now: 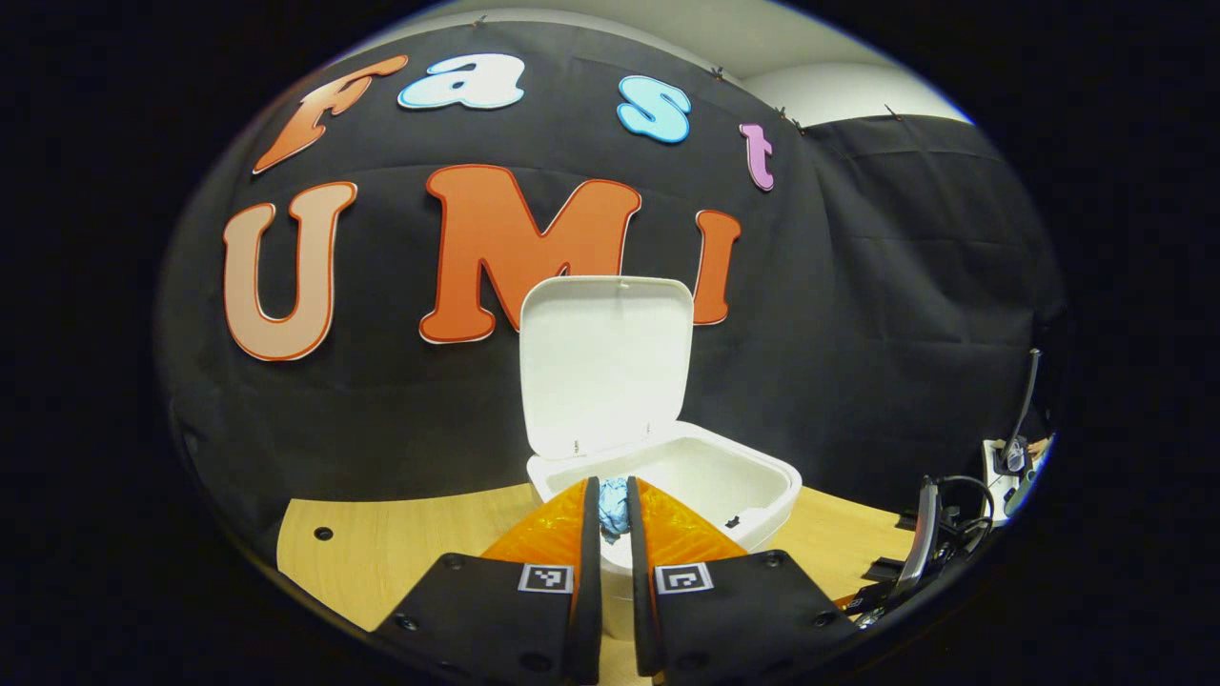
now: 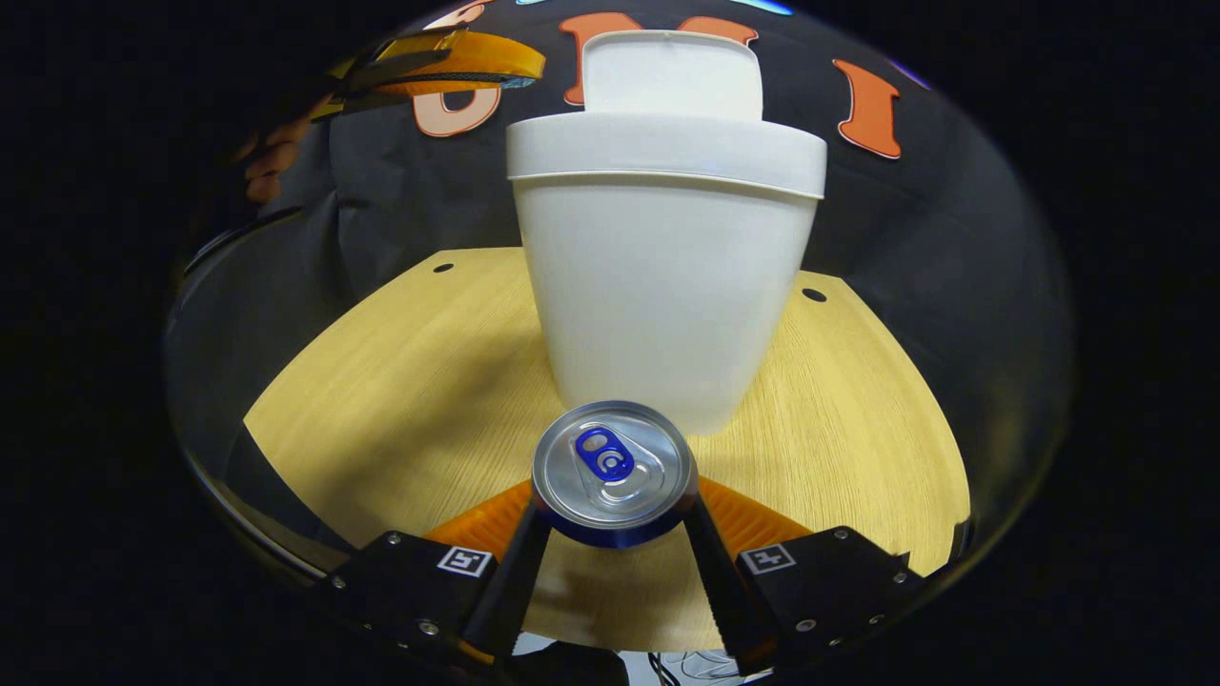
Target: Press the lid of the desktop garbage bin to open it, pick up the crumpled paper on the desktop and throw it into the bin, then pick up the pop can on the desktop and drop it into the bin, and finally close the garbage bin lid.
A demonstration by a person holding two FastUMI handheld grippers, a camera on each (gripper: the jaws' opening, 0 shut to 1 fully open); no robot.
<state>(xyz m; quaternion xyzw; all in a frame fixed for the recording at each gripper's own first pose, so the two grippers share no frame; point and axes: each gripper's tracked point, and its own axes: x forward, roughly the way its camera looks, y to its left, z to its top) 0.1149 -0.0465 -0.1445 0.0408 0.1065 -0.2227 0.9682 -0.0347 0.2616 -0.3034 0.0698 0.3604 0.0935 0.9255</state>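
While the left tongs [image 1: 613, 519] pinch the crumpled paper [image 1: 613, 505] at the near rim of the open bin [image 1: 753, 481], the right tongs [image 2: 615, 524] clamp the pop can [image 2: 613, 474] low over the bench [image 2: 400, 381], so a loose grip could tip it.

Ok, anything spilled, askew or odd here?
Nothing stands out. The bin stands upright with its lid open, the left gripper holds the crumpled paper and the right gripper holds the can.
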